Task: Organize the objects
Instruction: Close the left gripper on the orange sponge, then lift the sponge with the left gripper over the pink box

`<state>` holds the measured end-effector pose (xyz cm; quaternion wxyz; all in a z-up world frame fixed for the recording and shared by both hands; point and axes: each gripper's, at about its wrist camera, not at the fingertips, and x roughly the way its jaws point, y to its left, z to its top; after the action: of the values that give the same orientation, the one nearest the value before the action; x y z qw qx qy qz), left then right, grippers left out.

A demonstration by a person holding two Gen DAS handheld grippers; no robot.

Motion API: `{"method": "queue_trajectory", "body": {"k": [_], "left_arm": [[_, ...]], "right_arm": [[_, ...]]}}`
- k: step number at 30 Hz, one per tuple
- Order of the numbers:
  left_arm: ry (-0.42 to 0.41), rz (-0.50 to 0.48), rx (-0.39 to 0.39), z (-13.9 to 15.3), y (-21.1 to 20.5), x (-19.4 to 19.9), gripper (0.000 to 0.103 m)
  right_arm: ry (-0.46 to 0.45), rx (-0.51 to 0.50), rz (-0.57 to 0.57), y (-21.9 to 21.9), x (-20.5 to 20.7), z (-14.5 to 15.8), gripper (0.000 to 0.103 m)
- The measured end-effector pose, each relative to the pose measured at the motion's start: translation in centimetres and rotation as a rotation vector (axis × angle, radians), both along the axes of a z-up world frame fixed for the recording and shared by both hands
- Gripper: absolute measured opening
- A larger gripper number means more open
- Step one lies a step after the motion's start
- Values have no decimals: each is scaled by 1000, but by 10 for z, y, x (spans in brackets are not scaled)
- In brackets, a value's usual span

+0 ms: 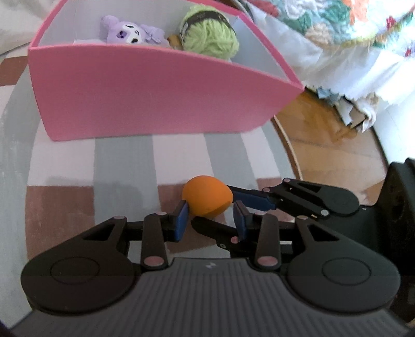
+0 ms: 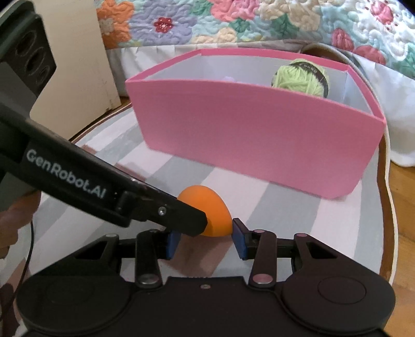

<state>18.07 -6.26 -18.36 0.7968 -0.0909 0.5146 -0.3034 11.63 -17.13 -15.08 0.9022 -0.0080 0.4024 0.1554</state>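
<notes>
An orange egg-shaped sponge [image 1: 206, 198] lies on the striped rug, also in the right wrist view [image 2: 207, 213]. My left gripper [image 1: 211, 221] is open with its blue pads just behind the sponge on either side. My right gripper [image 2: 205, 239] is open too, its pads close to the sponge; its fingers reach in from the right in the left wrist view [image 1: 255, 201]. A pink box [image 1: 160, 96] stands beyond, holding a purple plush toy [image 1: 129, 31] and a green yarn ball [image 1: 210, 33]. The box [image 2: 254, 134] and yarn [image 2: 299, 77] show in the right view.
The striped rug [image 1: 124, 160] ends at a wooden floor [image 1: 329, 140] on the right. A flowered quilt [image 2: 233, 20] hangs on a bed behind the box. A cream cabinet [image 2: 75, 64] stands at the left in the right view.
</notes>
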Motion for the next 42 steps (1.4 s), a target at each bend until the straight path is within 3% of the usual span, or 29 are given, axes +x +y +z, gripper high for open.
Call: {"method": "queue_trajectory", "body": {"k": [7,14,28,42], "left_arm": [[2,-12,55,5,-5,-11,36],[7,-8,79,21,-5,-28,34],[7,58,75,45,2,-57,33],[-70,79,82,133,17,-71,34]], "right_arm": [[35,10,-11,2,-8,-5,48],[88,36,-17,3,-18,8,48],[111,47,-3,12,-42,36,48],[56,14,57,26,-52,109,48]]}}
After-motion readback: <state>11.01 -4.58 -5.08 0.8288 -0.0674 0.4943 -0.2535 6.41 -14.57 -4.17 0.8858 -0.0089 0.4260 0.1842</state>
